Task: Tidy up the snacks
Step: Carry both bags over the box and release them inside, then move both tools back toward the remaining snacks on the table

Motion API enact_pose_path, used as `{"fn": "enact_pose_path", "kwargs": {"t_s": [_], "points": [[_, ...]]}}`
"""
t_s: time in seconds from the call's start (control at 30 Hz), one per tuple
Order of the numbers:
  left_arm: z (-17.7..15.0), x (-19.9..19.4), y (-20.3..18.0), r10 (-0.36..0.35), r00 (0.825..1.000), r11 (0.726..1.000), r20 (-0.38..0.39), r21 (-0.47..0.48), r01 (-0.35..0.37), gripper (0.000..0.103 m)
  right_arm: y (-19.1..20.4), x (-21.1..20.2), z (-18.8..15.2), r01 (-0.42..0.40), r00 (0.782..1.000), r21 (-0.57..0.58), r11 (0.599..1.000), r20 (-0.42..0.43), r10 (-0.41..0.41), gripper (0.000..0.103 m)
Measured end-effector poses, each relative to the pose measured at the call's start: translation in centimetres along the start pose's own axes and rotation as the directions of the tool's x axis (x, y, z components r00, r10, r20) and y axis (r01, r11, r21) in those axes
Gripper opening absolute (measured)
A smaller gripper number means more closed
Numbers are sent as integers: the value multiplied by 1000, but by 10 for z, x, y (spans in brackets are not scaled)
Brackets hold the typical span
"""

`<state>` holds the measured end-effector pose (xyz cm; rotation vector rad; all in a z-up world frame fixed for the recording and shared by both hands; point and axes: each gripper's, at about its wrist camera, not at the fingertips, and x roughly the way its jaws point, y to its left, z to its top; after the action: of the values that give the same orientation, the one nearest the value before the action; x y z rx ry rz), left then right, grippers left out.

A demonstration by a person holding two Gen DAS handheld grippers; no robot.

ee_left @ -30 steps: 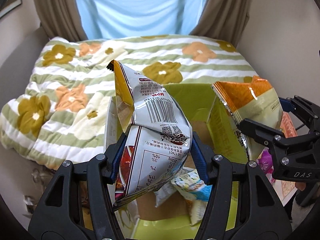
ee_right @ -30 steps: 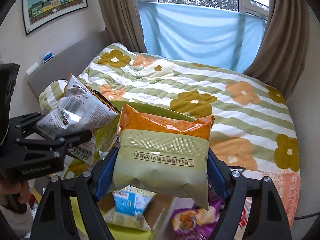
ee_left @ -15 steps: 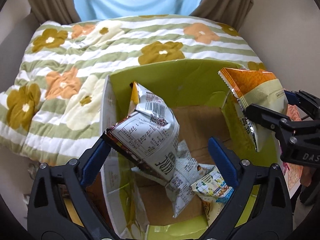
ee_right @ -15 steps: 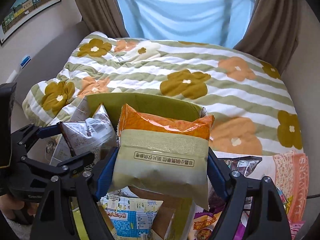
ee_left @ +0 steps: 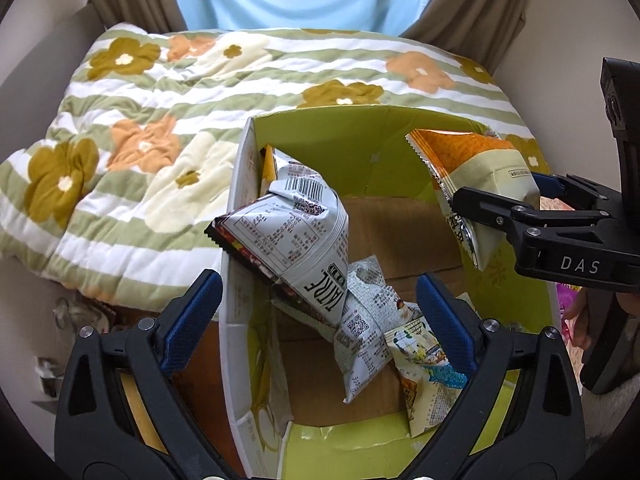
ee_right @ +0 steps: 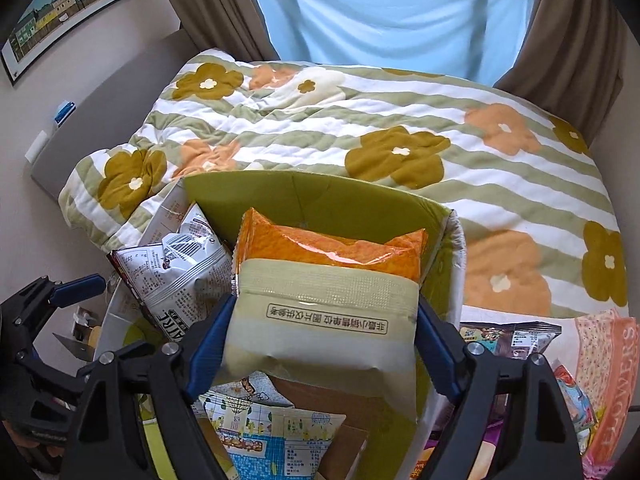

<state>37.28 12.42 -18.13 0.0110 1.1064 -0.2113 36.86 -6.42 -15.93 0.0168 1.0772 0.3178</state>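
Observation:
A green cardboard box (ee_left: pixel 360 140) stands open below both grippers. My left gripper (ee_left: pixel 318 284) is open wide over it, with nothing touching its blue pads. A silver snack bag (ee_left: pixel 296 232) lies loose inside, leaning on the box's white left wall. My right gripper (ee_right: pixel 325 308) has an orange and beige snack bag (ee_right: pixel 324 280) between its pads. Its jaws are opening, though both pads still touch the bag's sides. In the left wrist view that bag (ee_left: pixel 480 160) hangs in the right gripper (ee_left: pixel 498 188) over the box's right wall.
More packs lie on the box floor, among them a crumpled silver one (ee_left: pixel 364 320) and a blue-and-white one (ee_left: pixel 424 360). A flowered quilt (ee_left: pixel 140 120) covers the bed behind. Loose snack bags (ee_right: pixel 512 340) lie on a floral cloth (ee_right: pixel 608 360) right of the box.
The left jaws opened and the silver bag dropped into the box against its left wall. Both grippers sank toward the box. The right jaws spread slightly around the orange bag.

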Motion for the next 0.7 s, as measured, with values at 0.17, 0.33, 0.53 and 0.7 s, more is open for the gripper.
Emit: {"fn": "enact_pose_path", "kwargs": {"t_s": [0.17, 0.33, 0.53, 0.7], "points": [[-8, -5, -2, 12, 1000, 1000, 0, -1, -12, 97, 2, -9, -7, -20, 999, -1, 1000, 36, 20, 100], [-18, -14, -2, 10, 1000, 1000, 11, -11, -10, 97, 6, -23, -16, -15, 998, -6, 1000, 57, 15, 100], [-27, -36, -4, 14, 999, 1000, 42, -15, -13, 97, 15, -46, -25, -15, 995, -14, 1000, 96, 16, 100], [-31, -60, -6, 21, 997, 1000, 80, -5, -20, 97, 24, -66, -31, -12, 992, -14, 1000, 123, 14, 100]]}}
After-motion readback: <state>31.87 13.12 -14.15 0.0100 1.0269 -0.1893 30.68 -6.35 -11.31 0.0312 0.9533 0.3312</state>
